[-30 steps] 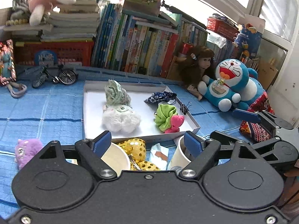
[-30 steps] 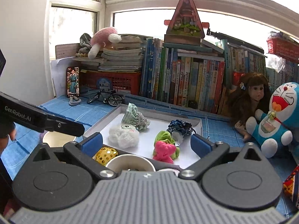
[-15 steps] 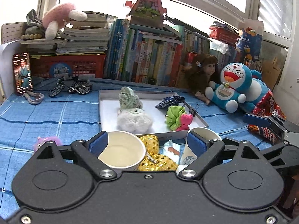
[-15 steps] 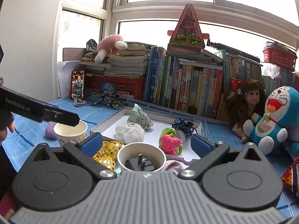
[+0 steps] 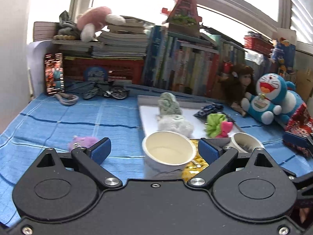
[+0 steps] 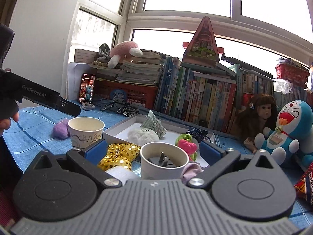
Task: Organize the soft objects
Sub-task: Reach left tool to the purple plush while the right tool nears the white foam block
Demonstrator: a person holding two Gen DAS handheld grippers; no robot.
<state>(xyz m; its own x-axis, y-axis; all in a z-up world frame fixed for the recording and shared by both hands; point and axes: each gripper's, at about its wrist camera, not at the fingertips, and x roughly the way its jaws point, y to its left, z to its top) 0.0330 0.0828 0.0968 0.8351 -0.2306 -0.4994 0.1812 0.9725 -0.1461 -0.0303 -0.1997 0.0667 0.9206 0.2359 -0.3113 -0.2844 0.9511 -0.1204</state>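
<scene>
Scrunchies (image 5: 217,124) lie in tray (image 5: 187,113); gold one (image 6: 117,155) outside. Our left claw (image 5: 154,150) just widened, empty, bracketing cup (image 5: 169,150); right claw (image 6: 152,152) wide, empty. Risk: tipping cups.

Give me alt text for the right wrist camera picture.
An open tool frames a paper cup holding a plug adapter, untouched. Gold sequin fabric lies left of it, with a white tray of soft toys behind. An empty paper cup stands farther left on the blue cloth.

Your left gripper (image 5: 154,149) has just been opening, nothing pressed by its pads; your right gripper (image 6: 153,149) stands wide, untouched.
</scene>
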